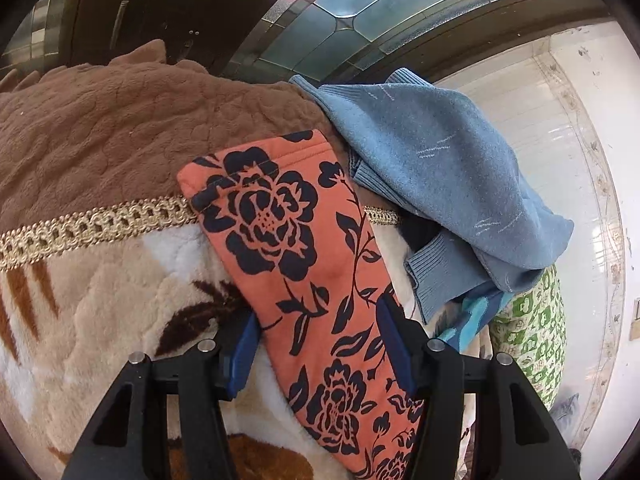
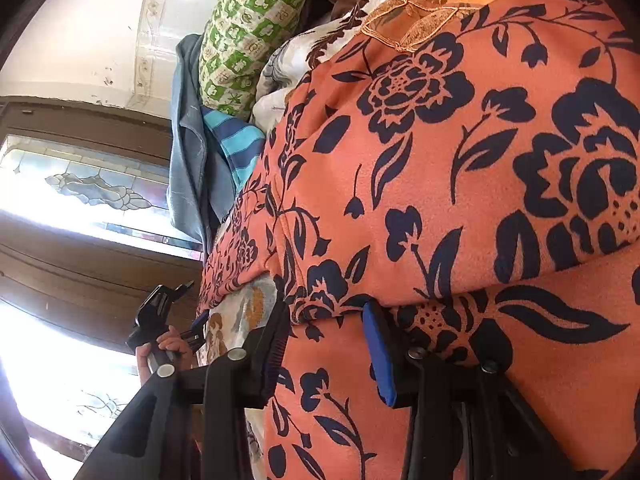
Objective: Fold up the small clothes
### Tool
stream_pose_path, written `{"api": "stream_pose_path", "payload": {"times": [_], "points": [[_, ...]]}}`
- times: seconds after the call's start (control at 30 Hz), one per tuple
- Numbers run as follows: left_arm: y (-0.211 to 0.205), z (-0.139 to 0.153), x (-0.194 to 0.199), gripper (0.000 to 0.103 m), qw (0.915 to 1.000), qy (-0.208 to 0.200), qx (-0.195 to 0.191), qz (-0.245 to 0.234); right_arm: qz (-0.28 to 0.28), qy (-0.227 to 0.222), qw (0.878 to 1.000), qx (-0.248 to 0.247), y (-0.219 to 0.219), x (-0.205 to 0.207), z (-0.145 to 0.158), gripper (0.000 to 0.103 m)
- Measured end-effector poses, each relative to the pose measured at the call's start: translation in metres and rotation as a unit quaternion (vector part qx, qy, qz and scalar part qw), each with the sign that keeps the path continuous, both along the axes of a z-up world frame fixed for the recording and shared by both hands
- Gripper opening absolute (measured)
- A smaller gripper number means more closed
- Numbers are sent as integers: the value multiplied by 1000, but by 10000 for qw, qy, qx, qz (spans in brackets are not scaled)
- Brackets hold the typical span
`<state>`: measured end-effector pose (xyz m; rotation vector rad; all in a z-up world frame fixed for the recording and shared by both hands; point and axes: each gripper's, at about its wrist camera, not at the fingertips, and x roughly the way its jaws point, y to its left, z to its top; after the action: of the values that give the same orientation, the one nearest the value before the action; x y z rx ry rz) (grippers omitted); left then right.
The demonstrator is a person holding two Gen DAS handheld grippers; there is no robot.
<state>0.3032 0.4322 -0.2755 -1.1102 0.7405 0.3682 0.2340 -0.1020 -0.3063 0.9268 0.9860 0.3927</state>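
Note:
An orange garment with dark navy flowers (image 1: 288,248) lies on a plush brown and cream blanket (image 1: 100,272). One narrow leg of it runs up between the fingers of my left gripper (image 1: 316,320), whose jaws stand wide apart on either side of the cloth. In the right wrist view the same garment (image 2: 460,168) fills most of the frame. My right gripper (image 2: 326,320) is open, with a folded edge of the garment lying between its fingers. My left gripper also shows in the right wrist view (image 2: 160,312), held in a hand.
A blue knitted sweater (image 1: 432,168) lies heaped to the right of the garment. A striped blue cloth (image 1: 476,312) and a green patterned pillow (image 1: 532,332) sit beyond it. A glazed wooden door (image 1: 360,8) and a white wall (image 1: 560,120) stand behind.

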Motion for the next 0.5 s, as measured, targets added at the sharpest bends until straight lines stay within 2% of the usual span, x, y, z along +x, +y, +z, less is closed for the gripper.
{"api": "stream_pose_path", "payload": {"times": [0.03, 0.1, 0.13, 0.17, 0.2, 0.3, 0.37, 0.5], "points": [[-1, 0, 0, 57, 10000, 10, 74, -11, 2, 1, 10000, 4, 0, 1, 0, 42], [-1, 1, 2, 43, 9997, 66, 234, 77, -6, -2, 10000, 0, 1, 1, 0, 42], [-2, 0, 3, 25, 9994, 133, 302, 94, -6, -6, 10000, -14, 1, 1, 1, 42], [-2, -2, 6, 13, 9991, 205, 358, 77, -2, -12, 10000, -37, 2, 1, 1, 42], [-3, -3, 8, 9, 9986, 290, 438, 64, -2, -16, 10000, -62, 3, 1, 2, 42], [-11, 3, 7, 5, 9969, 333, 712, 88, 7, 7, 10000, -68, 2, 1, 5, 41], [-25, 20, 6, 5, 9946, 226, 1017, 14, -97, 19, 9999, 60, -4, 0, 7, 41], [-76, 68, 5, 5, 9864, -161, 1559, -500, -895, -199, 9954, 294, -47, -12, 21, 41]]}}
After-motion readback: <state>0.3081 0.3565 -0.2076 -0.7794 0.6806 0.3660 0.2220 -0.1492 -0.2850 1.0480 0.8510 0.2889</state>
